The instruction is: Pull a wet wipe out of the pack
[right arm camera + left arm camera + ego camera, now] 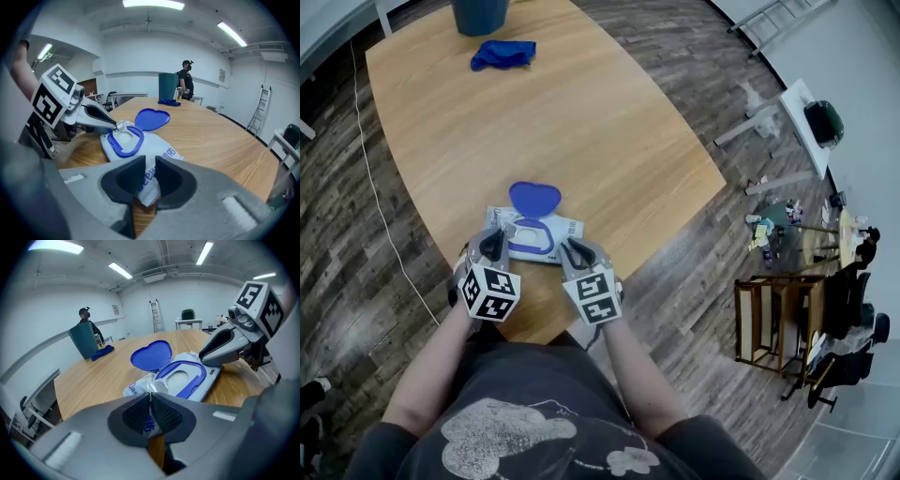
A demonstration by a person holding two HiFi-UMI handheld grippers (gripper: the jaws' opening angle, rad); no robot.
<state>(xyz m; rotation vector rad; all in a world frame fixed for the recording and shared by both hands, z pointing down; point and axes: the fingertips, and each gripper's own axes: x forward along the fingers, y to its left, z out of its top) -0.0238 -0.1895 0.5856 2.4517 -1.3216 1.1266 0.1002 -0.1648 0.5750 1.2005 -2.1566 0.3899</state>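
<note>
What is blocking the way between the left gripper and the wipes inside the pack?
Nothing visible. The blue lid is flipped back, and the opening lies bare. The left gripper is shut on the edge of the pack, just beside it.

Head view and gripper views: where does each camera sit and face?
Head view: on the head, steeply down at table and wipes pack; forearms, left tool, right tool show.
Left gripper view: on the left tool, along its jaws across the pack; right tool at right.
Right gripper view: on the right tool, across the pack; left tool at left.
Shared: the pack's open blue lid, in all three.
</note>
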